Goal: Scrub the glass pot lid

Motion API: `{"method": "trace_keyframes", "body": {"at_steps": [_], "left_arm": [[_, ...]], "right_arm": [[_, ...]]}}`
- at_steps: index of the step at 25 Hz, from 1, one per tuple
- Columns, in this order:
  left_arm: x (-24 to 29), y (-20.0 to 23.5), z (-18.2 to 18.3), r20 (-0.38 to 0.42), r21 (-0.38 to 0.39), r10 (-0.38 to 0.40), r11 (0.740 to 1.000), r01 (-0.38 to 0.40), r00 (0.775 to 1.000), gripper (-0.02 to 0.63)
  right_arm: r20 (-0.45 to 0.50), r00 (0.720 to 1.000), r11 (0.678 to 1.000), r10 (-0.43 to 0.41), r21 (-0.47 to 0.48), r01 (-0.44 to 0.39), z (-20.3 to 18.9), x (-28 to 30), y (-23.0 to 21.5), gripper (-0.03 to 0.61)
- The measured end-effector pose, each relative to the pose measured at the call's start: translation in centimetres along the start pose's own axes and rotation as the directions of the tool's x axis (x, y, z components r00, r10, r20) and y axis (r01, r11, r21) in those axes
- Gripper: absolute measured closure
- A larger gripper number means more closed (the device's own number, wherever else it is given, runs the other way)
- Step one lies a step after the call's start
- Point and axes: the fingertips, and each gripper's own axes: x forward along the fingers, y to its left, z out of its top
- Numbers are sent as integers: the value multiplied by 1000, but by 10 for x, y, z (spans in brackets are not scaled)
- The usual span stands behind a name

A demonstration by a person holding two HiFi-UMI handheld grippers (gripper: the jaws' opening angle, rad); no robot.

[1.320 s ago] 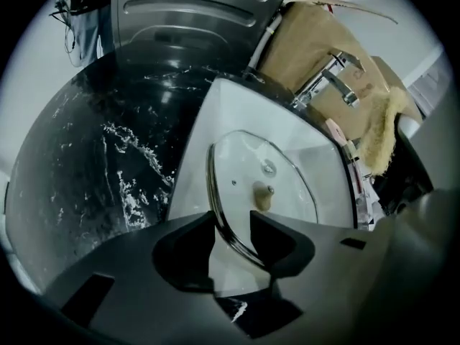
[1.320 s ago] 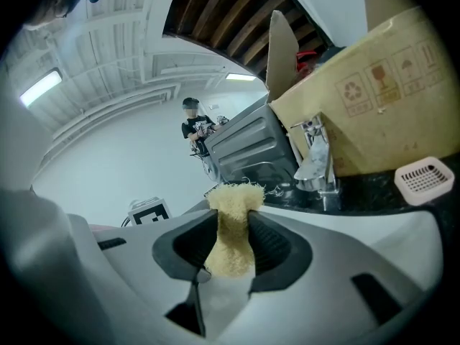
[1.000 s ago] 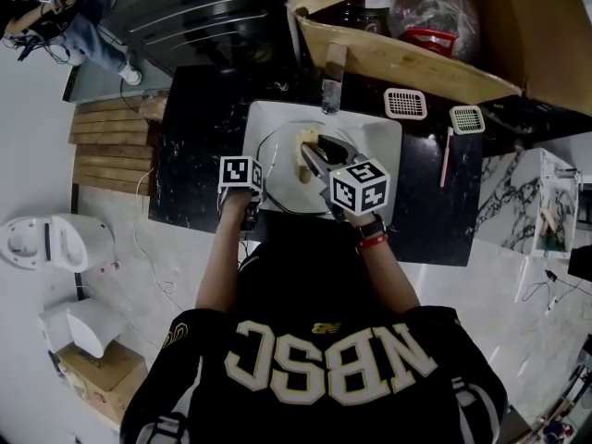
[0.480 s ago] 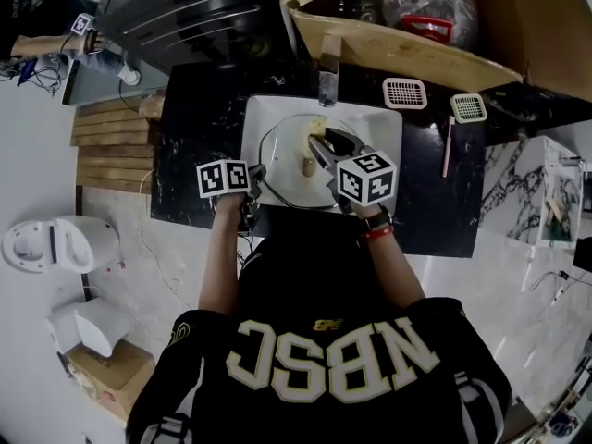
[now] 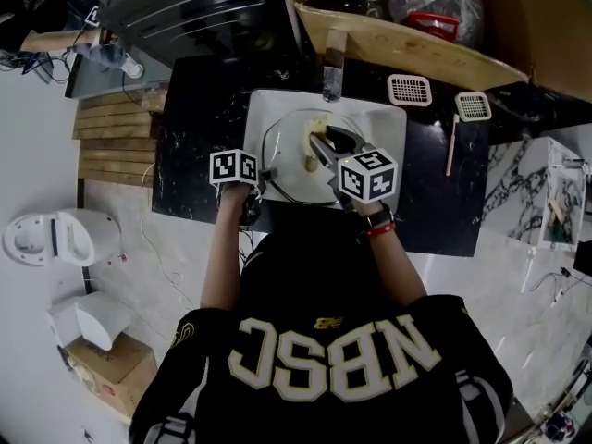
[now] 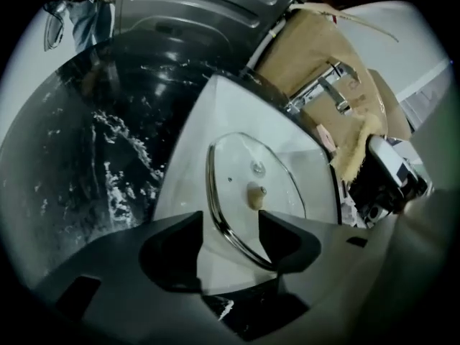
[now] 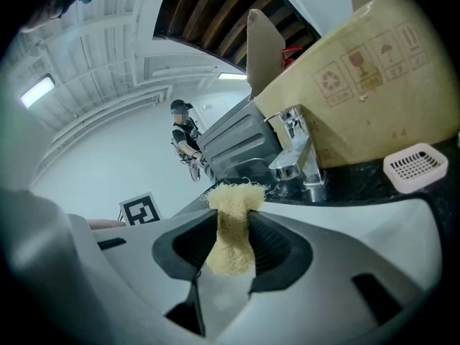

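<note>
Glass pot lid [image 5: 296, 146] lies flat in the white sink [image 5: 384, 128], just ahead of both my tools. My left gripper [image 5: 266, 176] is at its near edge, and my right gripper [image 5: 316, 144] is over its middle.

From the left gripper view, my left jaws have just been opening and now stand wide apart. The lid's rim shows between them, but nothing presses on it. The knob [image 6: 255, 195] points up. The lid is round, so it has no long side.

From the right gripper view, my jaws squeeze the yellow sponge [image 7: 233, 196], which sticks out past the tips. I think I should hold the rim steady, then rub in small, gentle circles.
</note>
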Motion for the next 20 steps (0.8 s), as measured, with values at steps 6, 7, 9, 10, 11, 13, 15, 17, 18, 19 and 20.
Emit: {"method": "trace_keyframes", "body": {"at_steps": [6,7,9,10,11,13,15,17,18,19,20], "left_arm": [[28,1,-12,-223,84,75,995,-57,972,330],[32,2,-14,-265,82,90,994,-70,960,330],[37,7,-15,-303,63,114,993,-99,946,359],[38,10,-14,-305,57,122,992,-110,944,428],[38,11,-12,-300,51,119,993,-109,946,439],[36,8,-7,-262,16,75,997,-74,962,464],[31,2,1,-185,-54,-3,999,-7,983,487],[25,-3,8,-101,-102,-59,994,48,993,494],[22,-3,11,-71,-113,-67,992,59,995,499],[19,-3,13,-49,-122,-72,990,65,996,502],[17,-3,14,-32,-135,-81,988,76,996,503]], "right_arm": [[-6,1000,1000,19,-4,-19,-2,3,6,445],[-6,1000,1000,22,-5,-22,-2,3,6,445],[-6,1000,1000,24,-5,-24,-2,2,7,445],[-6,1000,1000,24,-4,-24,-3,2,6,445],[-5,1000,1000,22,-2,-22,-3,1,6,445],[-4,1000,1000,17,3,-17,-4,0,3,445],[-2,1000,1000,11,9,-11,-4,-1,0,445],[-4,1000,1000,4,15,-4,-6,-1,-4,445],[-5,1000,1000,0,17,0,-7,-1,-6,445],[-8,1000,1000,-4,20,4,-8,-1,-8,445],[-12,1000,1000,-7,22,7,-9,-1,-10,445]]}}
